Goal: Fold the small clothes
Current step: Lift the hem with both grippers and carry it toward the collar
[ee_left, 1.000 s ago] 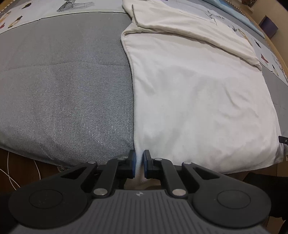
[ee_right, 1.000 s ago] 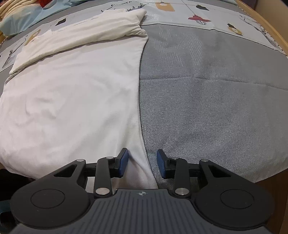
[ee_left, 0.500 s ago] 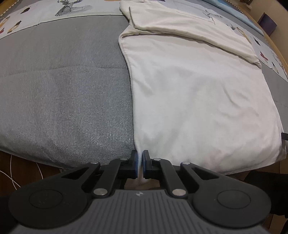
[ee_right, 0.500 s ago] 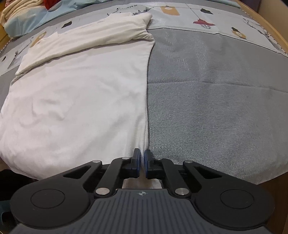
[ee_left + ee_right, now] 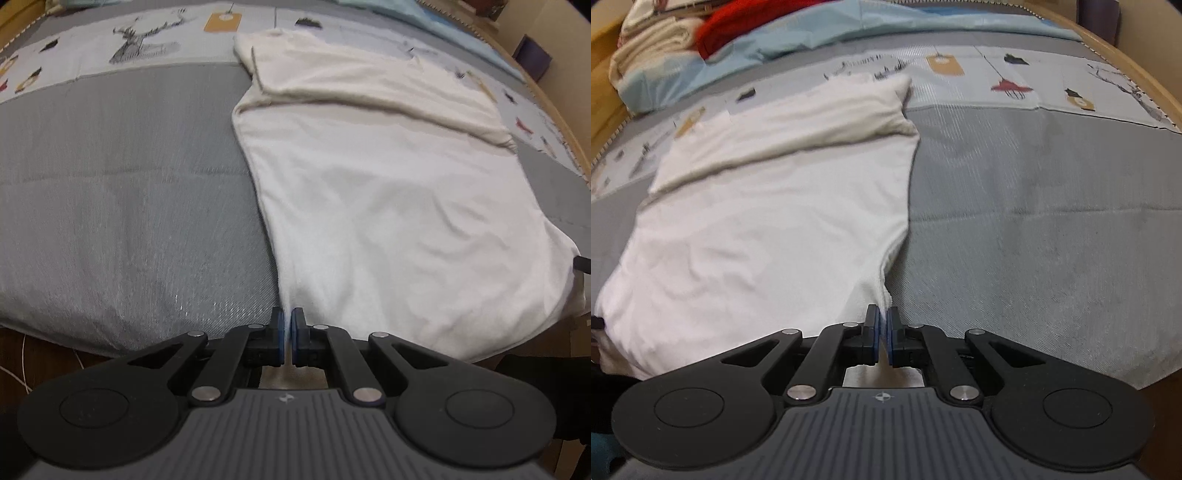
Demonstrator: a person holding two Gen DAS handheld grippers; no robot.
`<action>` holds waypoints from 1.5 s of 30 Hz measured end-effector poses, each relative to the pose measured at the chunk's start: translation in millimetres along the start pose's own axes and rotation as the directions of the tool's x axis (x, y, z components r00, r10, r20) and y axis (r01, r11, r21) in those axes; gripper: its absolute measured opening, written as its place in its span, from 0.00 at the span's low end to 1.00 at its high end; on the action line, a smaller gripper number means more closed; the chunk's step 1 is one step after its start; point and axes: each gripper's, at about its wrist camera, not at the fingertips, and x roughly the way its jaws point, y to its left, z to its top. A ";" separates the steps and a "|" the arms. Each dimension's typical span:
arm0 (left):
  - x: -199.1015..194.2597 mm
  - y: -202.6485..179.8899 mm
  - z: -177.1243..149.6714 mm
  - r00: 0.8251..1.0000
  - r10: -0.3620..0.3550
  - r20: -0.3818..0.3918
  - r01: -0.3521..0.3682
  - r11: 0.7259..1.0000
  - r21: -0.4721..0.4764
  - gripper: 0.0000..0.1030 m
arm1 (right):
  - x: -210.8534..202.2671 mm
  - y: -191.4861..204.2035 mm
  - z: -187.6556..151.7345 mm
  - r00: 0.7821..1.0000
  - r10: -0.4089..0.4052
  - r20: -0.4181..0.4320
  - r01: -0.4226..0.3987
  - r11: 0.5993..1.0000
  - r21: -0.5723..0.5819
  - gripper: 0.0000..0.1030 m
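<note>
A bed with a grey quilted bedspread [image 5: 122, 206] and a printed patchwork band across its far part fills both views, edged by a wooden frame [image 5: 1126, 55]. On it lies the task's garment, a white T-shirt [image 5: 388, 206], spread flat with its hem at the near edge of the bed and its far end already turned over into a long fold [image 5: 369, 88] across the shoulders. A pale blue blanket, a red cloth [image 5: 738, 26] and cream folded linen sit at the head of the bed, well apart from the shirt. The left gripper [image 5: 287, 338] is clamped on the shirt's near corner on its side, and the right gripper [image 5: 882, 338] is clamped on the opposite near corner, where the cloth puckers up towards the pads. By the look of it, the sleeve fold is done and the hem still has to be carried over towards the far end.
</note>
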 end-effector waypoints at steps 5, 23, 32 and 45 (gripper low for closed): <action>-31.1 6.0 9.7 0.992 -0.109 0.068 0.114 0.991 -0.074 0.02 | -31.5 1.6 10.4 0.993 0.069 0.095 -0.074 0.996 0.048 0.02; -168.3 65.9 8.9 0.905 -0.315 0.287 0.370 0.915 -0.161 0.02 | -188.3 -23.7 -14.2 0.877 0.244 0.413 -0.328 0.934 0.144 0.02; -95.3 68.7 99.6 0.944 -0.246 0.218 0.289 0.938 -0.191 0.02 | -131.4 -38.6 33.5 0.918 0.170 0.358 -0.262 0.938 0.226 0.02; 31.7 75.8 168.7 0.978 -0.184 0.098 0.204 0.941 -0.269 0.03 | 38.6 -39.5 128.7 0.995 0.026 0.100 -0.052 0.963 0.265 0.02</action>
